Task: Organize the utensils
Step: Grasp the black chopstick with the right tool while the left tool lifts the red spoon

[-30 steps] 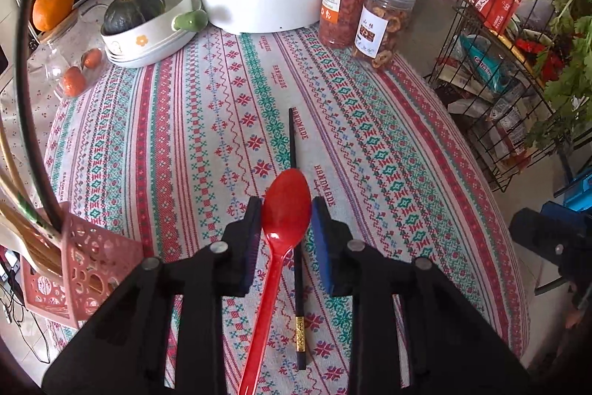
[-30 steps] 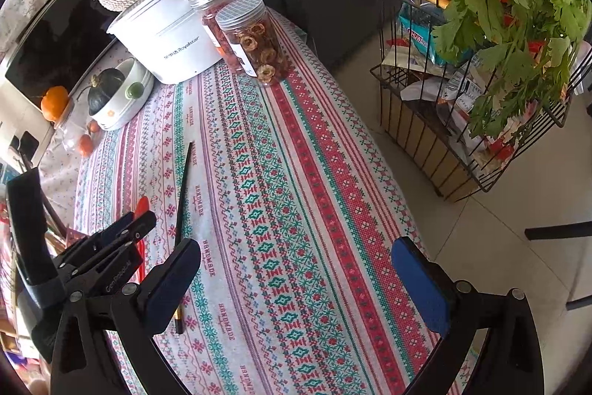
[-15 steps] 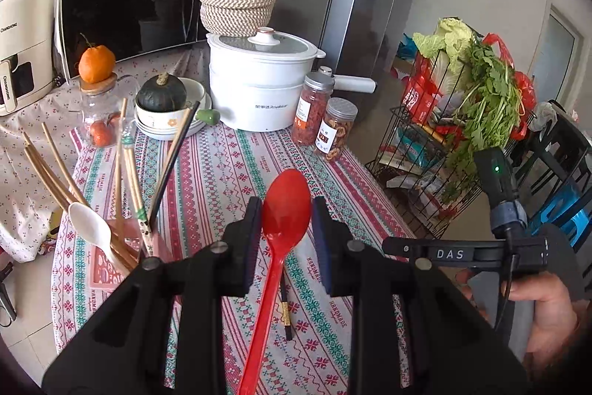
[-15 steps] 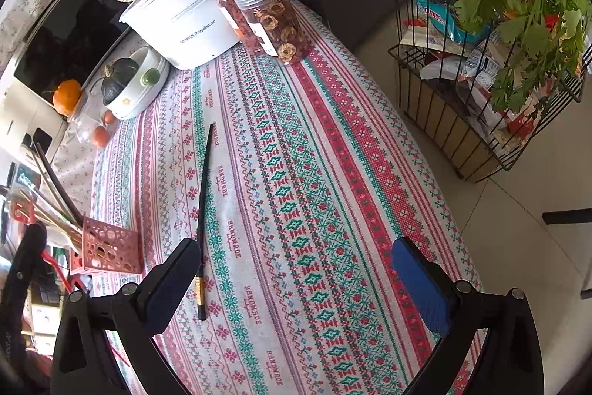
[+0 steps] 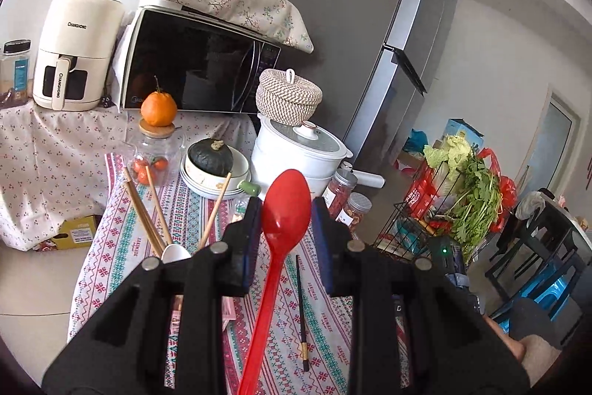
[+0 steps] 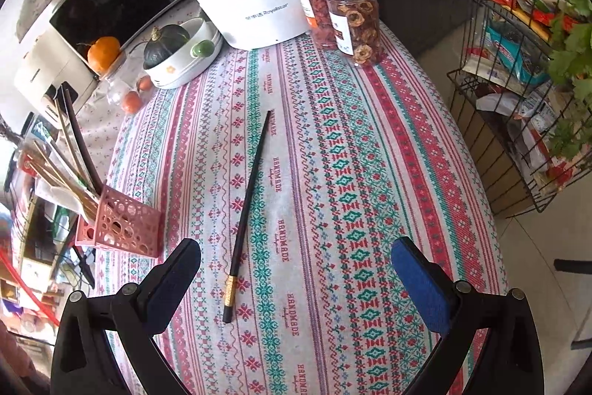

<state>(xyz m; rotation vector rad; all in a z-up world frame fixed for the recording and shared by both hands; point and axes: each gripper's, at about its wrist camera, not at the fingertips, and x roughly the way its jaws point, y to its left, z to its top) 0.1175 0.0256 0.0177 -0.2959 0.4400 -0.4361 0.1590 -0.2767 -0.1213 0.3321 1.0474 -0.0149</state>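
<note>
Two claws split the work: your left claw (image 5: 285, 232) grips the red spoon (image 5: 284, 210) bowl-up, lifted above the pink holder (image 6: 120, 228), presumably for dropping in handle-first, while your right claw (image 6: 296, 280) hangs spread over the black chopstick (image 6: 248, 206) lying on the desk (image 6: 370, 173).

Red spoon (image 5: 285, 210). Black chopstick (image 6: 248, 195), gold band near its end. Worktop cloth (image 6: 333, 173): white ground, red, pink and green cross-stitch stripes. Pink holder (image 6: 122, 228) pierced with circles. White pot (image 6: 255, 2). Orange fruit (image 5: 158, 109); dark green squash (image 5: 209, 156). Right tool (image 6: 296, 278) black, blue pads.
</note>
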